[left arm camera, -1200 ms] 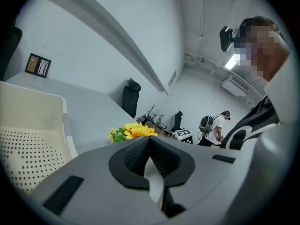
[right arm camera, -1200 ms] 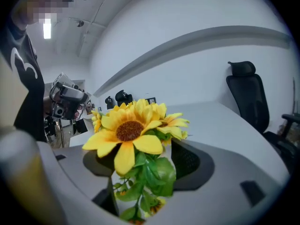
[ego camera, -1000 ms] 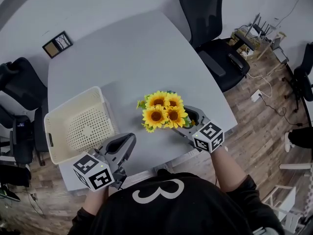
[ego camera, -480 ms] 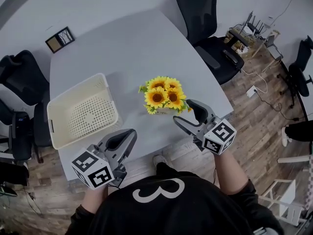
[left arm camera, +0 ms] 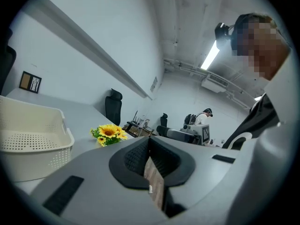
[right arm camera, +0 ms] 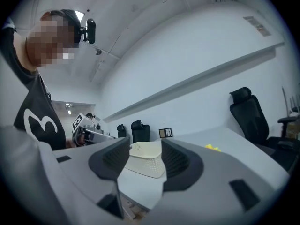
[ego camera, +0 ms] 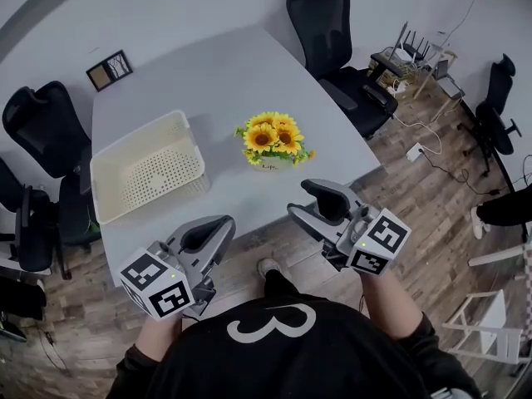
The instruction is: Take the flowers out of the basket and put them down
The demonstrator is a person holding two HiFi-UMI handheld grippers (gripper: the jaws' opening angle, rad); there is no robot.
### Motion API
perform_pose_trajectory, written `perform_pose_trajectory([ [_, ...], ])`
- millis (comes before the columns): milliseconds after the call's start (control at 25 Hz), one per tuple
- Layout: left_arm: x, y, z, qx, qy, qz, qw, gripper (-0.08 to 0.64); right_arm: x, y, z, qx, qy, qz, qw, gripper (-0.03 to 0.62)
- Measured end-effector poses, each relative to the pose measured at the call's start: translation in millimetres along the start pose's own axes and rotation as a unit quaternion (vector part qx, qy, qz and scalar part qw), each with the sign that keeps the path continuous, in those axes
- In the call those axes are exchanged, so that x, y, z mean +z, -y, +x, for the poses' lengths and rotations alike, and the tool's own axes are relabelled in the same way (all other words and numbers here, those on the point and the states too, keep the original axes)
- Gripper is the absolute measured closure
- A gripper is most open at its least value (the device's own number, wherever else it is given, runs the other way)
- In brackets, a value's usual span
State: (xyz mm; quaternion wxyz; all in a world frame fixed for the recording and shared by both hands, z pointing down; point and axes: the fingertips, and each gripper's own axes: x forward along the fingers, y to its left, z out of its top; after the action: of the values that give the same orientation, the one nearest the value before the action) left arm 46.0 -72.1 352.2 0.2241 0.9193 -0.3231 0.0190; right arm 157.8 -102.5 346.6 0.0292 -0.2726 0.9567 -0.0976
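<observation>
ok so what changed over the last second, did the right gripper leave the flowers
Yes. The right gripper came away from the bunch of yellow sunflowers and drew back off the grey table toward the person; its jaws are closing on nothing. The left gripper drew back too, jaws shut. The sunflowers stay standing on the table, and the cream perforated plastic basket stays empty.

I am in an office meeting room. A large pale grey tabletop [ego camera: 208,81] fills the middle, with black swivel office chairs [ego camera: 326,23] at its far and left sides. Beyond the tabletop's right edge, the wood-plank floor [ego camera: 432,198] carries a white power strip with trailing cables [ego camera: 413,150] and a low stand of network gear [ego camera: 397,59]. Farther past the tabletop, under ceiling strip lights [left arm camera: 211,55], another person [left arm camera: 205,117] is among more black chairs.
</observation>
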Motion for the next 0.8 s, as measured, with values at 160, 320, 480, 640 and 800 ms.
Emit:
perform_pose_trajectory([
  [160, -10.1, 28.1, -20.4, -0.014, 0.001, 0.012, 0.9998, 0.548, -1.2, -43.2, -16.3, 0.005, 0.007, -0.023, 1.000, 0.478],
  [320, -18.1, 49.2, -36.3, -0.026, 0.000, 0.018, 0.9995, 0.548, -12.1, -78.5, -26.0, 0.010, -0.009, -0.039, 0.999, 0.553],
  [480, -30.7, 64.1, -47.2, -0.038, -0.002, 0.015, 0.9992, 0.548, -21.2, -114.8, -31.6, 0.026, -0.029, -0.057, 0.998, 0.581],
  [640, -39.1, 76.3, -56.8, -0.044, 0.000, 0.012, 0.9989, 0.548, -17.5, -139.9, -36.5, 0.028, -0.031, -0.069, 0.997, 0.583],
  [800, -44.1, 85.9, -66.8, -0.052, 0.000, 0.022, 0.9984, 0.548, -26.8, -153.5, -37.1, 0.028, -0.060, -0.049, 0.997, 0.583],
])
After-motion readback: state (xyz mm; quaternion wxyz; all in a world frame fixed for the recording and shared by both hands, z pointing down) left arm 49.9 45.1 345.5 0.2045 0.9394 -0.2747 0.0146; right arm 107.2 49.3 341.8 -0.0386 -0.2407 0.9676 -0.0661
